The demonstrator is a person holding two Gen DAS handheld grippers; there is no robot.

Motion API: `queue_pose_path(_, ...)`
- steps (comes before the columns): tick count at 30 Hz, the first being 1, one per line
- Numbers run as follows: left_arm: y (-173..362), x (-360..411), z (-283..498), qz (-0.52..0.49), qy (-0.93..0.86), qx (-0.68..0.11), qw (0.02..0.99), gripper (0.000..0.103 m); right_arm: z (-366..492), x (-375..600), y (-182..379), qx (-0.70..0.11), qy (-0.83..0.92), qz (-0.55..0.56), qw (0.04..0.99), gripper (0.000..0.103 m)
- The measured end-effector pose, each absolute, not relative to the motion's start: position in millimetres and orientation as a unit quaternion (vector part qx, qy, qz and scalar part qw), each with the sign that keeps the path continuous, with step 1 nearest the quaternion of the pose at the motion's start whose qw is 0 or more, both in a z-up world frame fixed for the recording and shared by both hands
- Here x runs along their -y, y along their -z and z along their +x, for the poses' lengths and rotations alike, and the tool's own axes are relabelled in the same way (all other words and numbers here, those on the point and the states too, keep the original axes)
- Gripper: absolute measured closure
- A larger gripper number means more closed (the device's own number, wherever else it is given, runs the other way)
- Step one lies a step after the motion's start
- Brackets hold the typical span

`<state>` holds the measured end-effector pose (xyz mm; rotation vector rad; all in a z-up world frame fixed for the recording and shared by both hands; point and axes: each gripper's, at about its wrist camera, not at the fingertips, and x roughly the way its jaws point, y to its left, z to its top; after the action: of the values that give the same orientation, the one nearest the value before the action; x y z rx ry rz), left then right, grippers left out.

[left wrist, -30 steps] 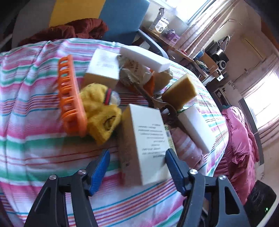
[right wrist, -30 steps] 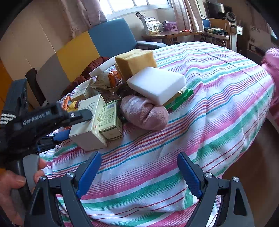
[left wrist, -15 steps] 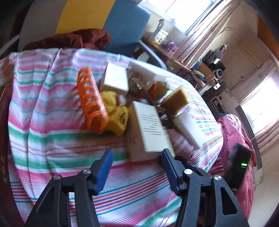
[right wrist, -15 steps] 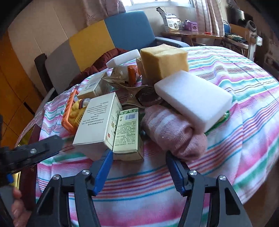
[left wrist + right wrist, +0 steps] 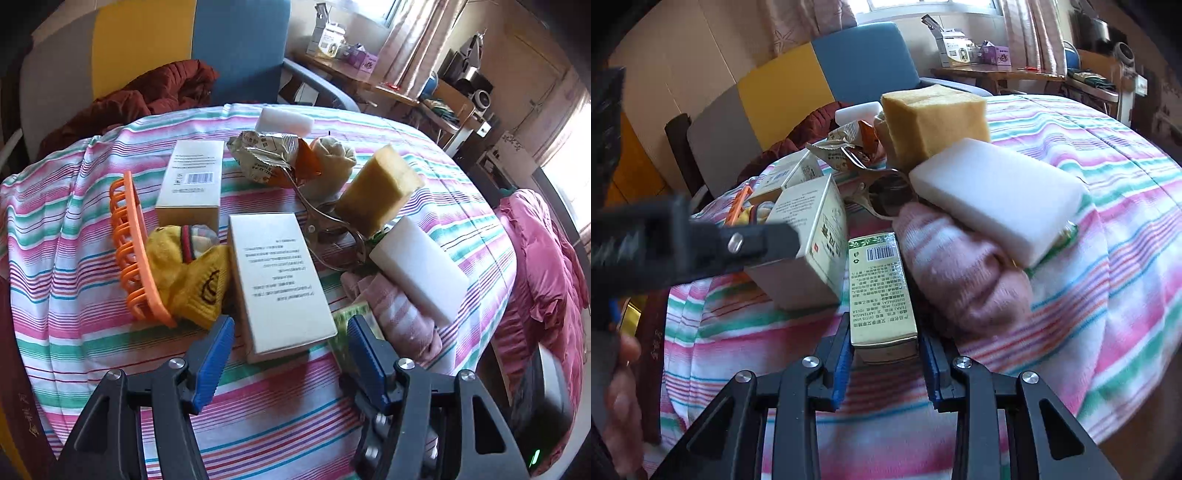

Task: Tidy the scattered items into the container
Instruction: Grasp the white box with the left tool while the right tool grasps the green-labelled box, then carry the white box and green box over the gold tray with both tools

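Picking step: right gripper (image 5: 884, 360), jaws just closing, now clamped on the near end of the small green box (image 5: 881, 291) lying on the striped cloth (image 5: 1108, 258) beside the pink sock (image 5: 960, 273). Left gripper (image 5: 288, 354) agape, empty, before the white box (image 5: 277, 277). Beyond, orange basket (image 5: 133, 251), tipped on edge. Next, probably: lift clear, carry to basket.

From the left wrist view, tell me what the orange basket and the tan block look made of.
Orange basket: looks like moulded plastic, smooth and slightly glossy, with uniform slotted ribs. Tan block: probably foam sponge, matte, with a porous, rough-cut surface.
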<state>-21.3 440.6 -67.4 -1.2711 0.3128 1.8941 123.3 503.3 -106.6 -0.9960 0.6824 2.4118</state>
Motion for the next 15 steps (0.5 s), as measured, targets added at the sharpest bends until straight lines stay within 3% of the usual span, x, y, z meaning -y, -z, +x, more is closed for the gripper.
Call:
queue_pose_path(4,80.0,-453.1,-21.0,-0.496,-0.769,-0.176,0.363,0.039,124.0,-493.0,108.3,-0.223,-0.879,-0.356,0.227,0.07)
queue_pose_path(6,88.8,-453.3,-25.6,-0.502,-0.766,-0.173,0.361,0.051,123.3,-491.0,109.2,-0.216,-0.88,-0.355,0.23,0.07)
queue_pose_path(15,91.6,-411.3,-16.0,-0.495,-0.758,-0.165,0.392,0.052,124.5,-491.0,106.6,-0.23,-0.874,-0.358,0.235,0.07)
